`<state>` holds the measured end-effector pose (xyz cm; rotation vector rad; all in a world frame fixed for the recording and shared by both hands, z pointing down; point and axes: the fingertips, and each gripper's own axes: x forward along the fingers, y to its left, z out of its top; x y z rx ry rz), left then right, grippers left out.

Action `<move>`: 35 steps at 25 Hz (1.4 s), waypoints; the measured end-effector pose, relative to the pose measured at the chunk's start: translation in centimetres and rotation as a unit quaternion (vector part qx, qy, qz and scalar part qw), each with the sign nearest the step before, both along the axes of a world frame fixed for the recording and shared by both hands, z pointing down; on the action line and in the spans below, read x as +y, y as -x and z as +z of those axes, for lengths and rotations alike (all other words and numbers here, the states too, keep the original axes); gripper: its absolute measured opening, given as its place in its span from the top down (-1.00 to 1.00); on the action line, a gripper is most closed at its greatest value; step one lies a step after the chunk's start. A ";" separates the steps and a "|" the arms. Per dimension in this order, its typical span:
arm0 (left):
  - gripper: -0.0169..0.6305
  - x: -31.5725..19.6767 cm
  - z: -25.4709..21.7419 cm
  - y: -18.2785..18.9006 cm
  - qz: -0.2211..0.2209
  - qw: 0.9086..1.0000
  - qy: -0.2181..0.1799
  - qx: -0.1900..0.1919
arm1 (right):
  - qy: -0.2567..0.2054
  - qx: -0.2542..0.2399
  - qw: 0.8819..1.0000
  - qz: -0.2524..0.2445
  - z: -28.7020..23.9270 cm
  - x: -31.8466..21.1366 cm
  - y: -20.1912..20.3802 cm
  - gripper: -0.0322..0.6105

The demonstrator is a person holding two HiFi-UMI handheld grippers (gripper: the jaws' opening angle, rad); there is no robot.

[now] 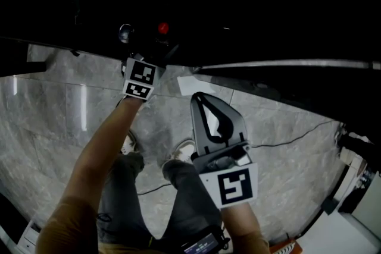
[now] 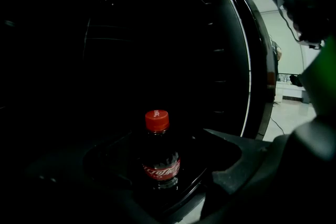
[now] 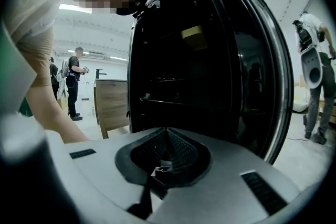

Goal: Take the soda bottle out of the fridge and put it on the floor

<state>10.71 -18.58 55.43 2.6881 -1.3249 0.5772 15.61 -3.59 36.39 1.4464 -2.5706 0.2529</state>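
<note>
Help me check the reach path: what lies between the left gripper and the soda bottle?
Nothing: in the left gripper view the stretch is bare, with the bottle upright just ahead of the open left gripper.

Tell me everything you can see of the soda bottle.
The soda bottle is small, clear plastic by the look, and filled with dark cola. It has a red screw cap and a red label with white lettering round its lower body. It stands upright inside the dark fridge, between the wide-open jaws of the left gripper; no jaw visibly touches it. What it stands on is too dark to tell.
</note>
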 end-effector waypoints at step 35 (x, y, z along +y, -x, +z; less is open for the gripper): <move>0.00 -1.8 2.9 -1.3 0.004 0.998 0.027 0.049 | -0.004 -0.027 0.999 0.018 2.2 -2.3 -2.5 0.89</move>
